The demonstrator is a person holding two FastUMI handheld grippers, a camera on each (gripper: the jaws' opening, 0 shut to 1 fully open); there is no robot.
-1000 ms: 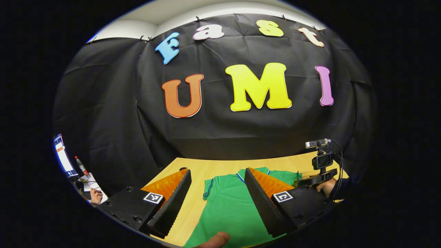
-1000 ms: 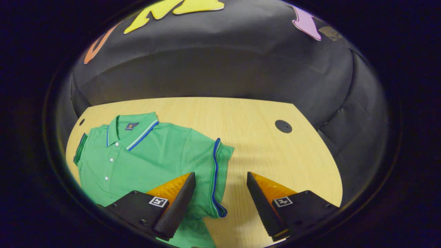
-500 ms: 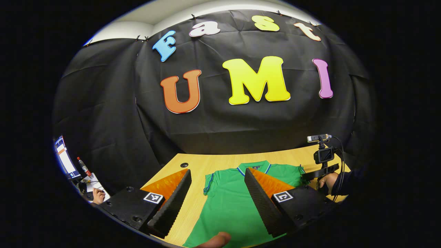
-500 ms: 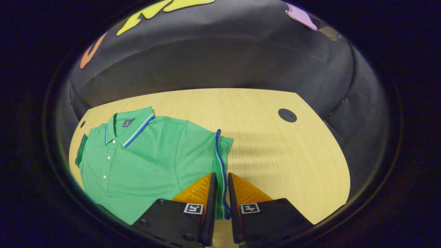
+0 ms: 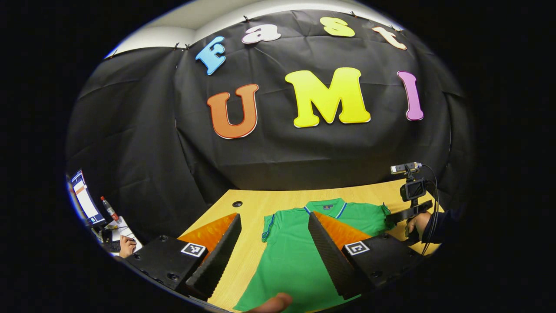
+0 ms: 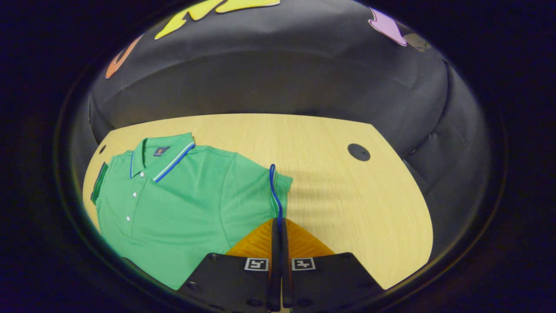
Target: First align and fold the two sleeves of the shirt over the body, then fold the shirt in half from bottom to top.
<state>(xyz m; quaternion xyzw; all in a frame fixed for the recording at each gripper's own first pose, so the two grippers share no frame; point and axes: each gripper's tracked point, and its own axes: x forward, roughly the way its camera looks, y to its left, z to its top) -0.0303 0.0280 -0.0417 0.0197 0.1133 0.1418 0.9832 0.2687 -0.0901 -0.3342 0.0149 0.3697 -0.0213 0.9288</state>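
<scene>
Black cloth walls close off the booth behind a light wooden table with round dark cable holes. Your green short-sleeved polo shirt with blue-and-white trim lies face up and flat on that table, collar toward the back wall, at about 9 o'clock in the right gripper view.

Your right gripper is clenched on the blue-edged cuff of the shirt's sleeve: both fingers press together with the cuff's edge running up from between them toward 12 o'clock. In the left gripper view that same gripper sits at 3 o'clock, at the shirt's far sleeve, held by your hand.

Your left gripper is released, jaws standing wide apart above the shirt's body, one finger over bare table, the other over green fabric. A fingertip shows at 6 o'clock.
</scene>
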